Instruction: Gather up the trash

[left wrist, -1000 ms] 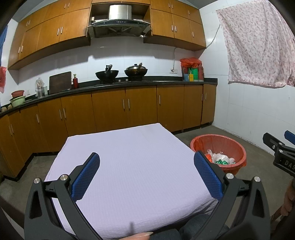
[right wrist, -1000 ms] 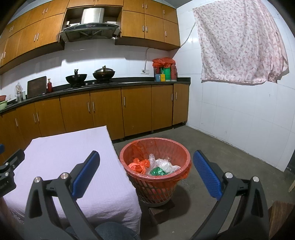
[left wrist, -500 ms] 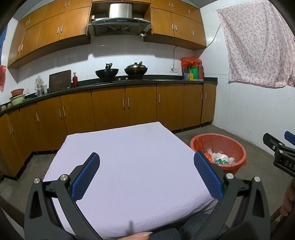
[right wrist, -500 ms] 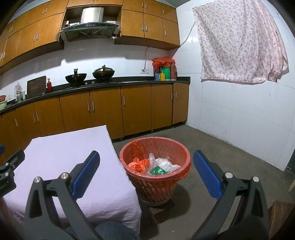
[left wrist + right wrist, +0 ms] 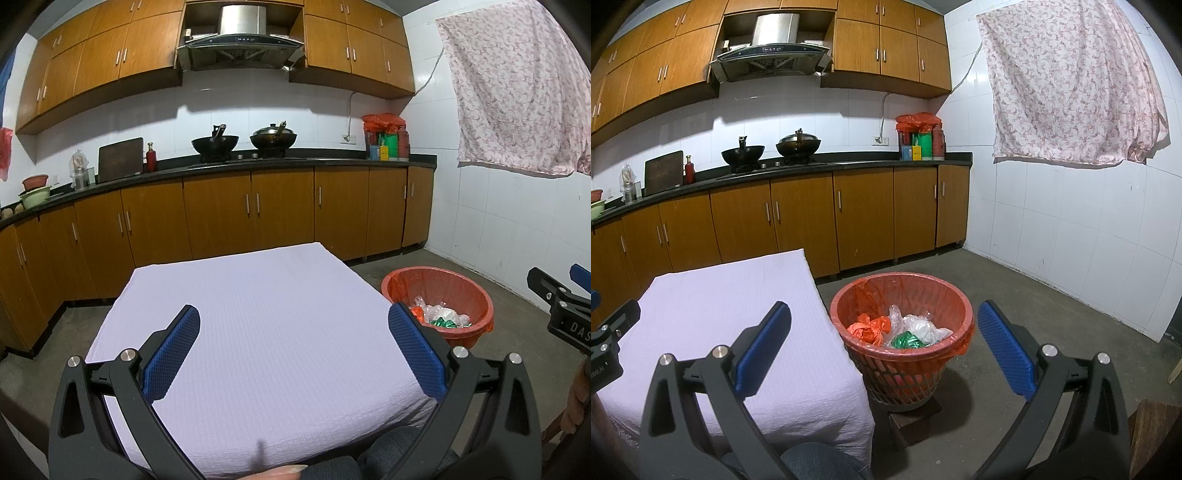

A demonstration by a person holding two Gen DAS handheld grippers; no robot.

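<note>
Nothing's shifted: left gripper [image 5: 293, 347] and right gripper [image 5: 882, 345] stay spread, empty; trash sits in the basket [image 5: 955, 354], task looks done

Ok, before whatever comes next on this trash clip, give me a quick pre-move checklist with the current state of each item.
1. Left gripper empty and open: ok, jaws wide apart with nothing between them.
2. Right gripper empty and open: ok, same.
3. Table cloth free of trash: ok in the part both views show; no litter on it.
4. Trash basket upright and reachable: ok, it stands on the floor beside the table's right edge, lined with a red bag.
5. Room left in the basket: ok, the crumpled bags sit well below the rim.
6. Any trash left on the floor: cannot tell, the area near the person is hidden by the grippers.
</note>
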